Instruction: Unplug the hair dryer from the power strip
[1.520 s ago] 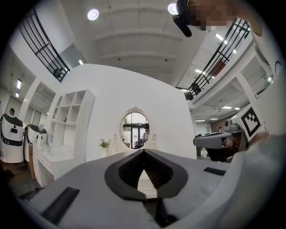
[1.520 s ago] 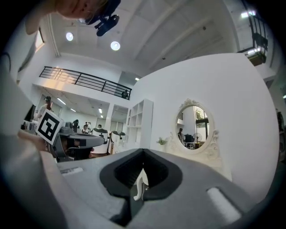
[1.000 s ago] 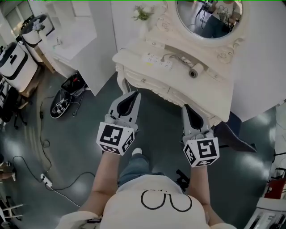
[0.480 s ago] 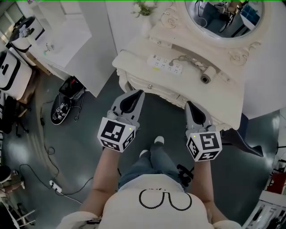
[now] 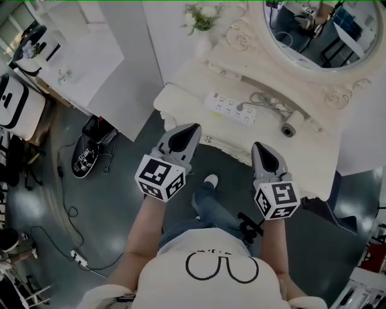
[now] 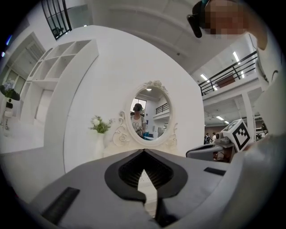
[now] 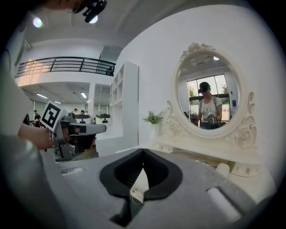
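Floor (image 5: 120, 199): dark grey and glossy, spreading out in front of and to the left of the dressing table.
Dressing table (image 5: 301, 157): cream, with carved edges, standing against a white wall; this is the landmark for every line below.
Shelf unit (image 5: 90, 66): white, standing to the left of the dressing table.
Person (image 5: 217, 271): in a white top, standing in front of the dressing table with both arms stretched toward it.
Mirror (image 5: 325, 30): oval in an ornate cream frame, rising at the back of the dressing table.
Left gripper (image 5: 193, 128): grey, held before the left part of the dressing table's front edge, clear of the power strip; its jaws are pressed together with nothing between them.
Right gripper (image 5: 259, 146): grey, held before the middle of the dressing table's front edge, level with its partner; its jaws are also closed tight and empty.
Power strip (image 5: 230, 107): white, lying flat on the left half of the dressing table's top.
Hair dryer (image 5: 288, 128): pale, lying on the dressing table's top just right of the power strip and below the mirror, its round dark mouth facing up.
Cord (image 5: 260, 98): grey, looping across the dressing table's top from the hair dryer to the power strip, where its end sits on the sockets.
Flowers (image 5: 202, 17): white and green, at the dressing table's back left corner.
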`<state>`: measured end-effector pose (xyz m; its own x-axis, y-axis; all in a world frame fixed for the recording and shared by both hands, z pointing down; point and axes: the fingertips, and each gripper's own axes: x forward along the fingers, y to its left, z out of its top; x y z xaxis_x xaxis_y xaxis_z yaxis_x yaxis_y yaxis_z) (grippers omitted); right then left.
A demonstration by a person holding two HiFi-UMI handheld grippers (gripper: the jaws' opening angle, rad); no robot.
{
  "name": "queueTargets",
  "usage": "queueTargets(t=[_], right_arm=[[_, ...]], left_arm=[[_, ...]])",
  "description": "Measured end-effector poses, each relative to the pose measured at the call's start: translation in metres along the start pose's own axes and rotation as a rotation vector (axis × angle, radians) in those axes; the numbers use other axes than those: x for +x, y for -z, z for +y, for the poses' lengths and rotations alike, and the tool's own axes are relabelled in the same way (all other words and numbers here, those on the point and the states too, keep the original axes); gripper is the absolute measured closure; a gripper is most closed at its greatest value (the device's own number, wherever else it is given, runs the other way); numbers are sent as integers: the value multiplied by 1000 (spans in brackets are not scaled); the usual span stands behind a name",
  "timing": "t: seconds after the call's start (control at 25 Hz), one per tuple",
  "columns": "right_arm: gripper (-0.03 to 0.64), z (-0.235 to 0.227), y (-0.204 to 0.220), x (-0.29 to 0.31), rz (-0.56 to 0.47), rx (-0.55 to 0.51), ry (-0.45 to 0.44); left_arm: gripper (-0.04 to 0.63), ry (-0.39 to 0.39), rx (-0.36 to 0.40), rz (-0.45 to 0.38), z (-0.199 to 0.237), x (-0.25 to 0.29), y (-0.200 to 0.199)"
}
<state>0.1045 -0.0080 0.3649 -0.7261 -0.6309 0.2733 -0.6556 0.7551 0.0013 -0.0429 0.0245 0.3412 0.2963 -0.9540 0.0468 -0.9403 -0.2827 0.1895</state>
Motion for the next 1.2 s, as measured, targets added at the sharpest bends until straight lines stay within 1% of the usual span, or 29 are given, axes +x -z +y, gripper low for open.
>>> queueTargets(t=[0.08, 0.24, 0.28, 0.36, 0.44, 0.48, 0.6, 0.76, 0.88, 1.0, 1.12, 1.2], right_arm=[[617, -12, -2, 25, 11, 5, -4], [618, -42, 2, 69, 55, 40, 1], [617, -50, 3, 79, 67, 46, 5], [617, -65, 6, 96, 93, 55, 9], [617, -76, 14, 109, 121, 71, 8], [617, -81, 19, 114, 137, 81, 9], [617, -90, 31, 127, 178, 109, 19], [617, -91, 46, 139, 228, 147, 45], [617, -96, 55, 151, 257, 171, 80], [617, -100, 65, 162, 308, 168, 105], [617, -102, 71, 170, 348, 157, 141], [615, -106, 77, 174, 359, 167, 176]], left_arm=[[598, 29, -11, 46, 16, 27, 6], [595, 126, 2, 194, 38, 87, 28], [585, 145, 6, 225, 44, 102, 34], [516, 180, 9, 277, 52, 130, 45], [403, 220, 25, 327, 56, 153, 59], [379, 240, 43, 351, 58, 162, 66], [376, 278, 92, 423, 65, 182, 86], [376, 311, 104, 521, 80, 198, 114], [376, 371, 147, 600, 86, 210, 133], [376, 446, 179, 652, 86, 223, 149], [376, 508, 255, 697, 88, 234, 167], [376, 545, 291, 735, 86, 239, 178]])
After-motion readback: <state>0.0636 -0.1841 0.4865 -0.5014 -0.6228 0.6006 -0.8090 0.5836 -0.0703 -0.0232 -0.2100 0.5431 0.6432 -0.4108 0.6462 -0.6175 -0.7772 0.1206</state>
